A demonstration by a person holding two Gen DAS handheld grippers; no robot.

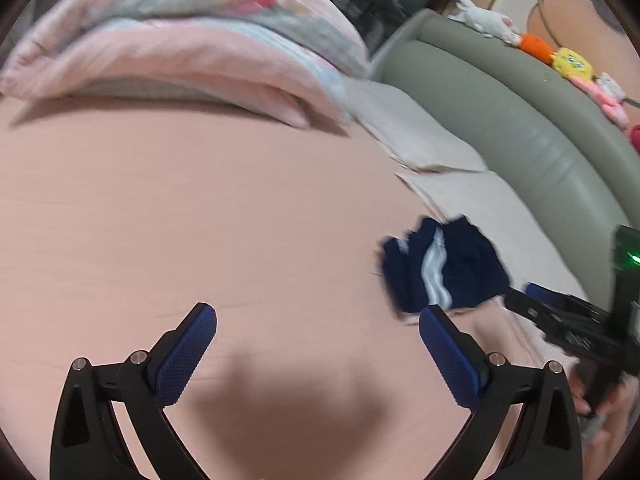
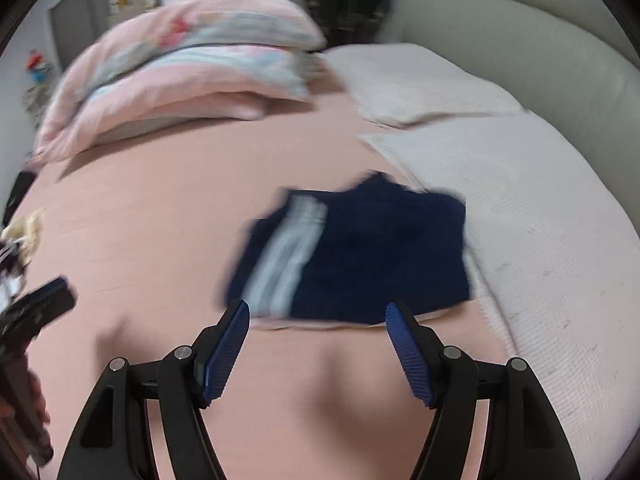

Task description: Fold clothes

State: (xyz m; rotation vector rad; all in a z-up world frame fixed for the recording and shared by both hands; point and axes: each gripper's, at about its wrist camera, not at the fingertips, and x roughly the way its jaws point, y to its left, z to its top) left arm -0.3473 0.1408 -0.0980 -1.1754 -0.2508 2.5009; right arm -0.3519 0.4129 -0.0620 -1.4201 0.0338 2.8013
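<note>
1. 2 tongs in view, both with jaws spread wide and nothing between them; left tongs [image 1: 318,316] hover over bare pink sheet, right tongs [image 2: 318,312] sit just short of the near edge of the garment
2. Navy shorts [image 2: 360,256] with white side stripes lie folded flat on the bed [image 1: 160,220], partly on the pink sheet and partly against the edge of a pale textured blanket [image 2: 540,200]; blurred in both views
3. In the left wrist view the shorts [image 1: 440,268] are off to the right of the left tongs, just beyond the right finger's tip, not touching as far as the blur allows
4. Right tongs also show at the right edge of the left wrist view [image 1: 560,316], near the shorts, green light on the body
5. Folded pink quilt [image 1: 180,40] lies at the far side of the bed, well apart from the shorts
6. Grey-green padded headboard [image 1: 520,128] carries plush toys [image 1: 568,62] along its top
</note>
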